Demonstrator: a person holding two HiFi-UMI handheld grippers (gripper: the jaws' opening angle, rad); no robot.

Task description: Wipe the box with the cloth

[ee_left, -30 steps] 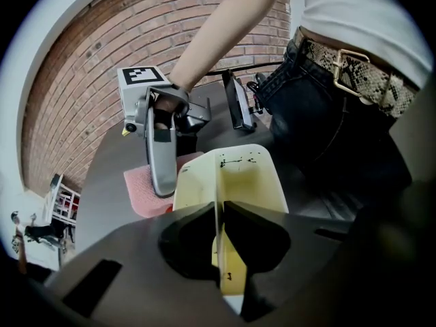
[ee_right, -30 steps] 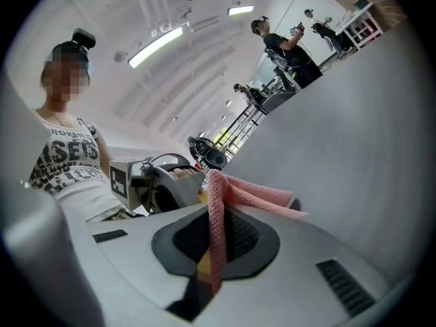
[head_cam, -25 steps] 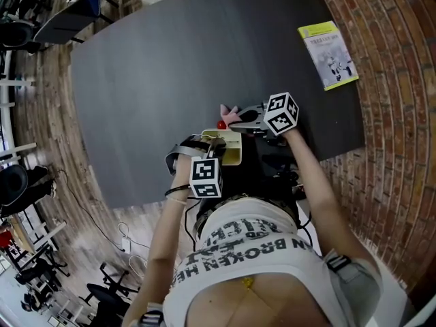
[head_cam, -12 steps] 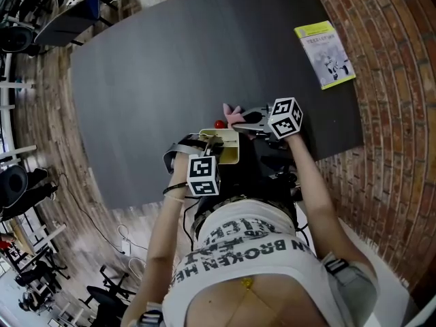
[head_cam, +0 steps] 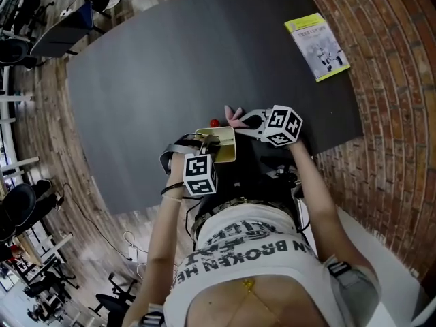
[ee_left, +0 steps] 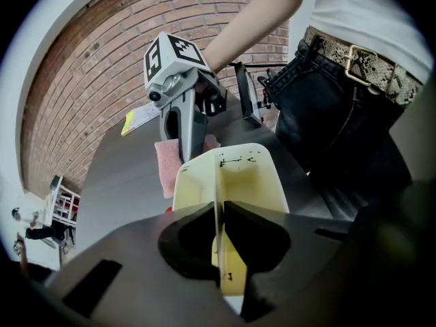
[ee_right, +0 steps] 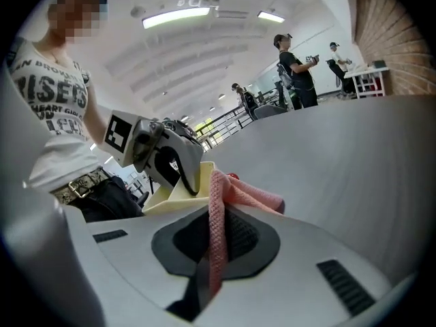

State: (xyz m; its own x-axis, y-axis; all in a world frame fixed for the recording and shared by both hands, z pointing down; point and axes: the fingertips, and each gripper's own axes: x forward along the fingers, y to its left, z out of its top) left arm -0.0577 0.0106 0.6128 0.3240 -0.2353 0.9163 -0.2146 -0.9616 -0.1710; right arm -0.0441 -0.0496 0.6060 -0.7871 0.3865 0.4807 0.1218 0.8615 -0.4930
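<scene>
A pale yellow box (head_cam: 219, 144) (ee_left: 231, 176) (ee_right: 178, 191) stands at the near edge of the dark table (head_cam: 170, 67). My left gripper (head_cam: 208, 144) (ee_left: 219, 237) is shut on its thin wall. The pink cloth (head_cam: 235, 116) (ee_left: 166, 165) (ee_right: 225, 203) is pinched in my right gripper (head_cam: 240, 122) (ee_right: 212, 251), which is shut on it right at the box's far side. In the right gripper view the cloth's free end drapes against the box's edge. A small red thing (head_cam: 214, 122) lies just beyond the box.
A yellow-green booklet (head_cam: 317, 46) lies at the table's far right corner. The person's torso (head_cam: 252, 264) presses against the near table edge. Brick floor surrounds the table. Office chairs and desks (head_cam: 41, 19) stand at the left. People stand far off (ee_right: 296, 70).
My right gripper with the cloth has rolled and shifted a little along the box's far side. The left gripper and box have kept still.
</scene>
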